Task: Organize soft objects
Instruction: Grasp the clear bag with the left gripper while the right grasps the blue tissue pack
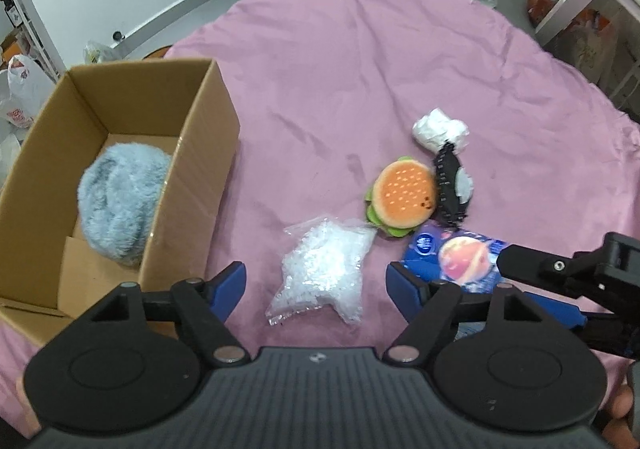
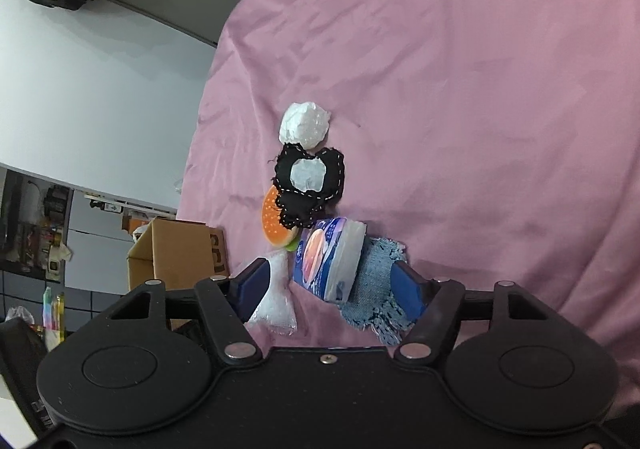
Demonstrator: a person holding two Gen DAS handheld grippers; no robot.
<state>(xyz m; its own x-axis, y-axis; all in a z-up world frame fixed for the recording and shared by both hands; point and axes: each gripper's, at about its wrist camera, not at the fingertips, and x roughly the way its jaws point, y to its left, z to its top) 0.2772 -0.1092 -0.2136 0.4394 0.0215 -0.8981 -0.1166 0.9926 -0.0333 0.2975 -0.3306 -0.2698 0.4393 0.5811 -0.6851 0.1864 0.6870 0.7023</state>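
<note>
Left gripper (image 1: 316, 281) stands parted over the clear bag of beads (image 1: 324, 277), pads not touching it; we read this as the reach for the next soft item. Right gripper (image 2: 330, 281) is likewise unclenched, straddling the blue tissue pack (image 2: 330, 259) that lies on a denim scrap (image 2: 376, 289), no pad contact that we can see. Cardboard box (image 1: 196, 137) sits just left of the bag, with a grey fluffy toy (image 1: 120, 205) already inside. Burger plush (image 1: 402, 195), black felt piece (image 2: 310, 185) and white wad (image 2: 304, 125) wait on the pink cloth (image 1: 360, 49). Next we judge: settle lower, pinch gently, carry to box.
</note>
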